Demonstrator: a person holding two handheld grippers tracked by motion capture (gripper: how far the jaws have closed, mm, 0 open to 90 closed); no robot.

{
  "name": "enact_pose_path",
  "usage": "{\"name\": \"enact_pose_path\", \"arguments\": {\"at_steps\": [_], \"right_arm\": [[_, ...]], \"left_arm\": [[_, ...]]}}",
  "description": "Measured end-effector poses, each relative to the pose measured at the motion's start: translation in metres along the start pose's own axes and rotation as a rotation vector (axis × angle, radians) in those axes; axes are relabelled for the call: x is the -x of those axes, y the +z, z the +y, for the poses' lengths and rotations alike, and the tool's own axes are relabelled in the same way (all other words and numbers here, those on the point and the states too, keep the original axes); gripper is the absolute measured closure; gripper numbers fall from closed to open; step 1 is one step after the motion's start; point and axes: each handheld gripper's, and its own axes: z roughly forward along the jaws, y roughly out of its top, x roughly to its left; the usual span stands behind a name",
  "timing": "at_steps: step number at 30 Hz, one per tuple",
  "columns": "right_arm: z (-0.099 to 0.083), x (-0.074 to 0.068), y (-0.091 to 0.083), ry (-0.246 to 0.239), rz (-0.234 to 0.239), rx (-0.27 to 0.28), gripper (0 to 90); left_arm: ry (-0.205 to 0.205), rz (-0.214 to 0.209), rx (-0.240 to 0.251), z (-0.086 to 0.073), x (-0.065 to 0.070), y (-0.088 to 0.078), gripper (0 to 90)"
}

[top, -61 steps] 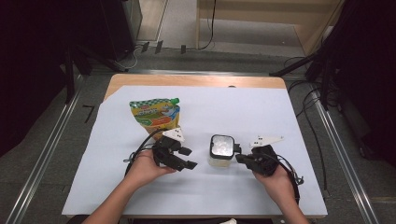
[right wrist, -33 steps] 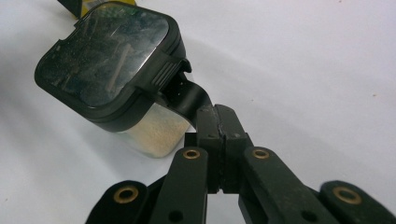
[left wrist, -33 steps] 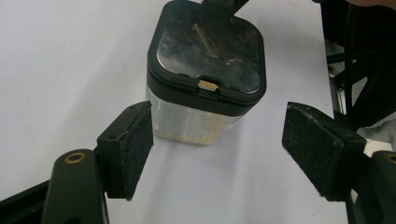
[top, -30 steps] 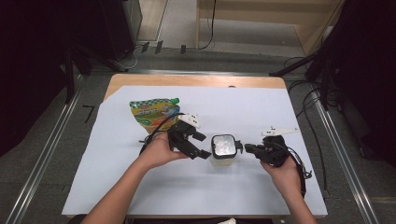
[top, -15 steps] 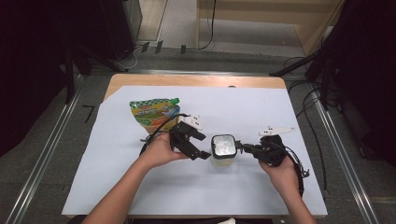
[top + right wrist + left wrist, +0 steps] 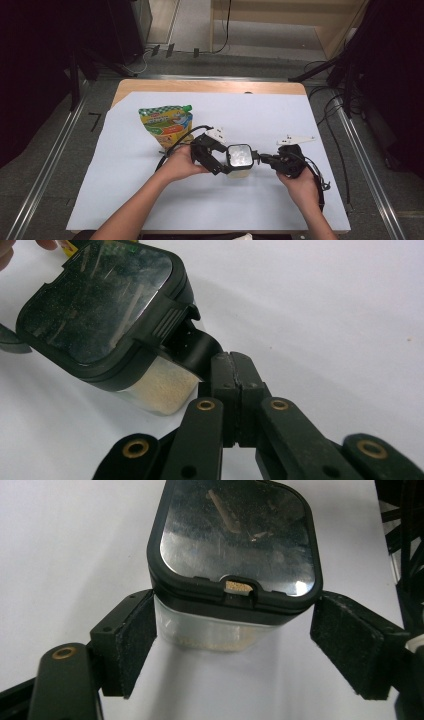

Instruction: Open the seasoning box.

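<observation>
White-covered bench (image 6: 150, 200), clear container (image 6: 239, 160) with black-rimmed lid at its middle, left tongs (image 6: 220, 162) just opening, spread wide around its sides without pressing, right tongs (image 6: 264, 159) closed together, clamped on the lid's latch tab (image 6: 192, 347).

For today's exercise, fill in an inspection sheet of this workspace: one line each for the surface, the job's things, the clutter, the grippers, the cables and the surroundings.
Surface: white sheet over a wooden table.
Job's things: clear container with a black-rimmed lid, pale powder inside; colourful pouch behind it.
Clutter: nothing seen.
Grippers: left gripper has just been opening, its jaws flank the container without pressing; right gripper has its jaws shut, their tips at the lid's latch.
Cables: one loops from the left gripper, one trails from the right; more on the floor.
Surroundings: dark equipment, metal floor rails, wooden furniture behind.
</observation>
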Motion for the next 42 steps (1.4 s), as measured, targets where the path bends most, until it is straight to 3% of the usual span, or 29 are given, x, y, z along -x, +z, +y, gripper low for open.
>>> {"name": "enact_pose_path", "arguments": {"at_steps": [6, 28, 42], "right_arm": [[0.0, 0.0, 0.002, 0.01, -0.005, 0.009, 90.0], [-0.004, -0.001, 0.01, 0.041, -0.046, 0.019, 90.0], [-0.004, -0.003, 0.01, 0.023, -0.046, 0.014, 90.0]], "left_arm": [[0.024, 0.035, 0.005, 0.001, 0.004, 0.006, 18.0], [0.052, 0.066, 0.016, 0.006, 0.007, 0.013, 16.7], [0.064, 0.071, 0.008, 0.009, 0.01, 0.009, 16.7]]}}
